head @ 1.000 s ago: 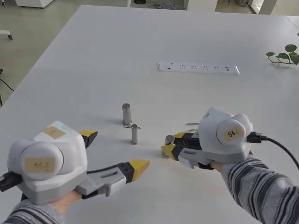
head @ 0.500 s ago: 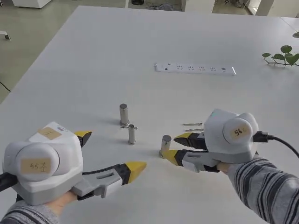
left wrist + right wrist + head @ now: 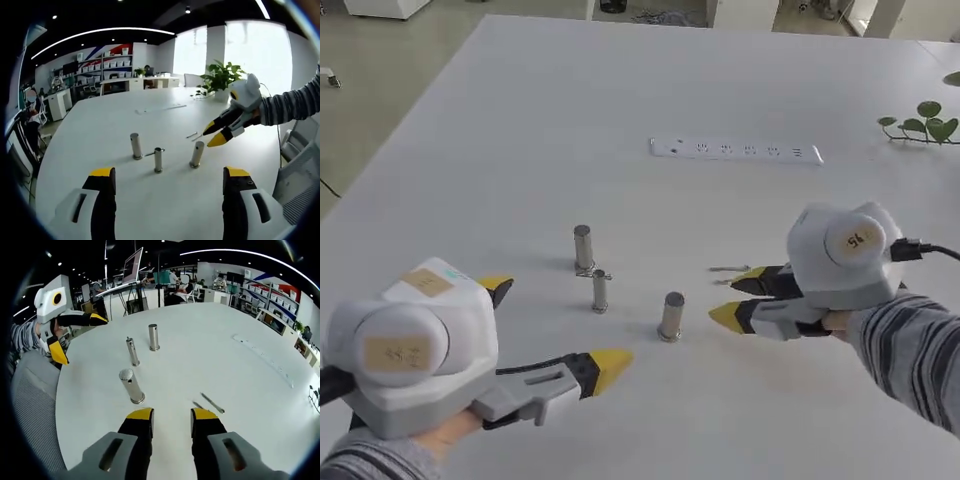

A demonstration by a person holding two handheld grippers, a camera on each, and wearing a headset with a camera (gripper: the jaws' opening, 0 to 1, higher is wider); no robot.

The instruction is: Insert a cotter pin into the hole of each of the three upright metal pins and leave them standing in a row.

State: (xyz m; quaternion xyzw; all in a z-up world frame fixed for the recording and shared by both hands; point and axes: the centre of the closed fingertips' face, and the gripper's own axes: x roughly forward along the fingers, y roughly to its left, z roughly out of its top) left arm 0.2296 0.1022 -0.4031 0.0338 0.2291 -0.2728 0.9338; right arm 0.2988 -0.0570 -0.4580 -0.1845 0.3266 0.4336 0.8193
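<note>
right fingers near loose cotter pins

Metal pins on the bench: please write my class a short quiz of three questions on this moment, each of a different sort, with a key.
1. True or false: the near metal pin already carries a cotter pin.
2. Multiple choice: the right gripper is A) shut on a cotter pin, B) open and empty, C) shut on a metal pin.
3. Count: how many loose cotter pins lie on the table beside that gripper?

Key
1. False; of the three, the middle metal pin alone has one through its hole.
2. B
3. Two
</note>
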